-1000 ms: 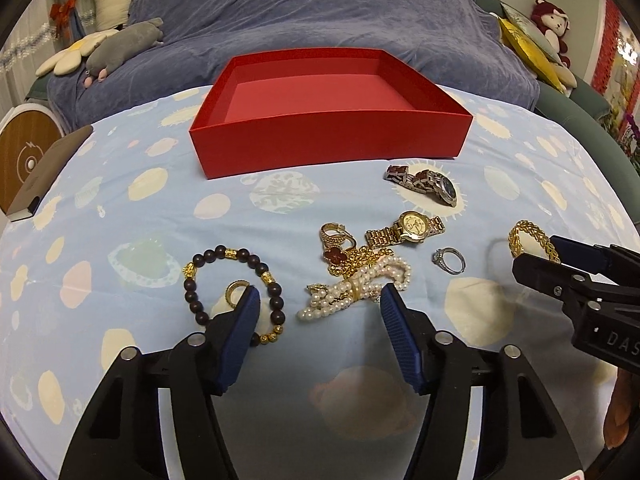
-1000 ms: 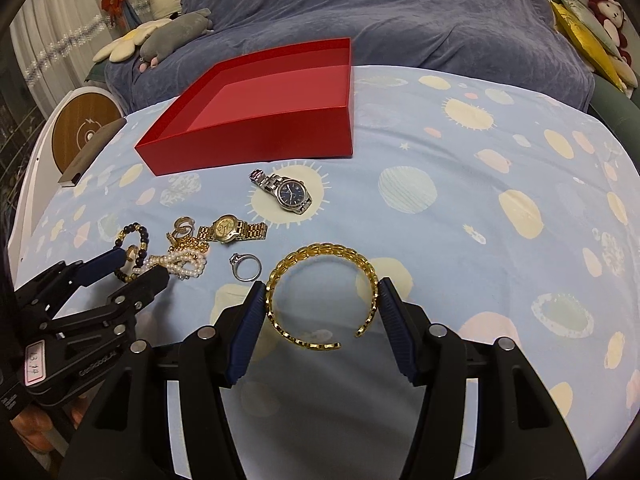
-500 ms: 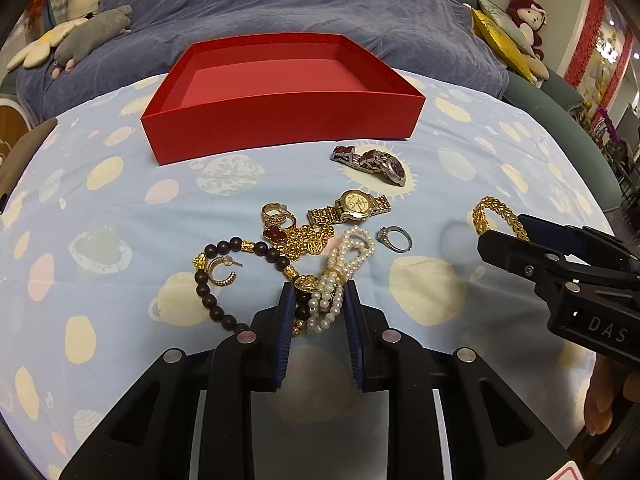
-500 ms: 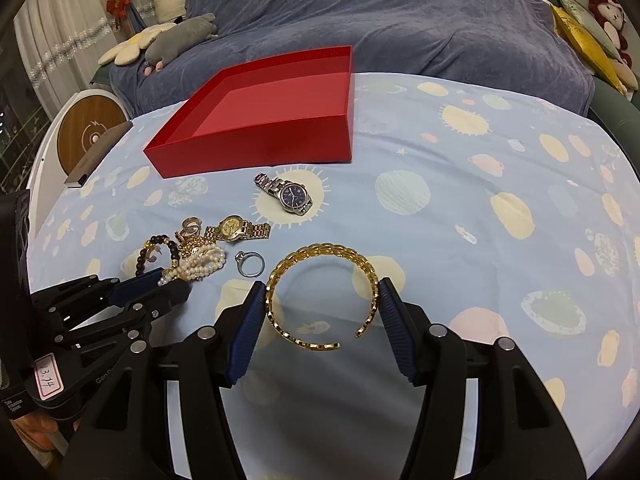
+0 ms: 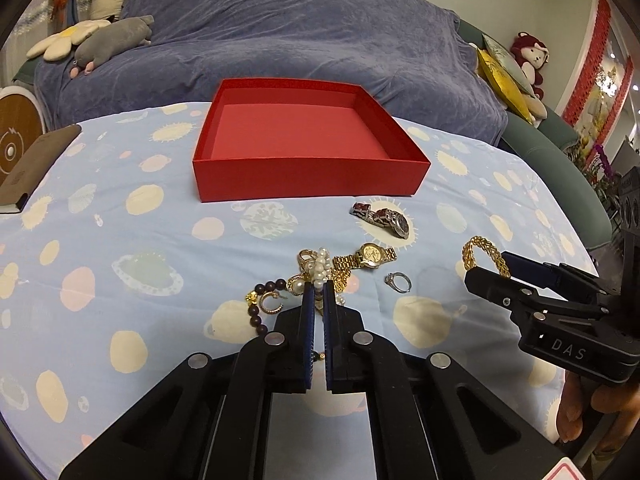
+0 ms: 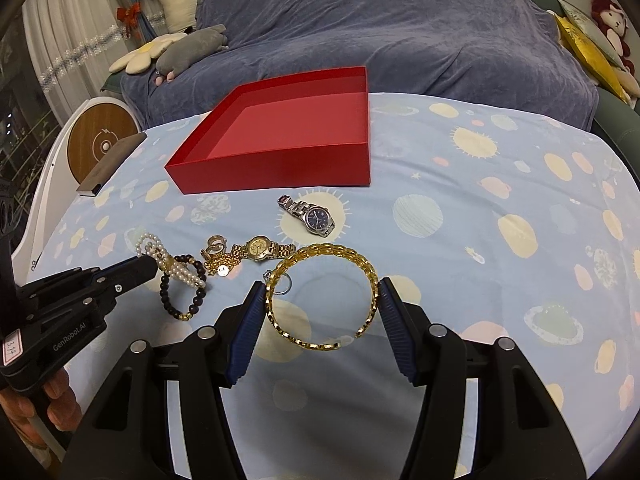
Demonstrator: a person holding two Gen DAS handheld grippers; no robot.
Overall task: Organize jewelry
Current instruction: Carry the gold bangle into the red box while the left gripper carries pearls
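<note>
My left gripper [image 5: 319, 292] is shut on the pearl bracelet [image 5: 321, 266] and holds it just above the jewelry pile; it also shows in the right wrist view [image 6: 172, 264]. My right gripper [image 6: 322, 288] is shut on the gold cuff bangle [image 6: 320, 300], held off the cloth. An empty red box [image 5: 296, 136] stands beyond the pile. On the cloth lie a dark bead bracelet [image 6: 180, 292], a gold watch [image 5: 370, 255], a silver watch [image 5: 386, 218], a silver ring [image 5: 398, 281], a gold hoop earring [image 5: 270, 302] and gold chain pieces [image 6: 218, 262].
The table has a blue cloth with planet prints [image 5: 120, 240]. A brown notebook [image 5: 36, 164] lies at the left edge. A sofa under a blue-grey throw [image 5: 280, 32] with plush toys stands behind. A round wooden-faced device [image 6: 100, 144] is at the far left.
My left gripper has closed from wide open onto the pearl bracelet and lifted it out of the pile. My right gripper has kept hold of the gold bangle and risen slightly.
</note>
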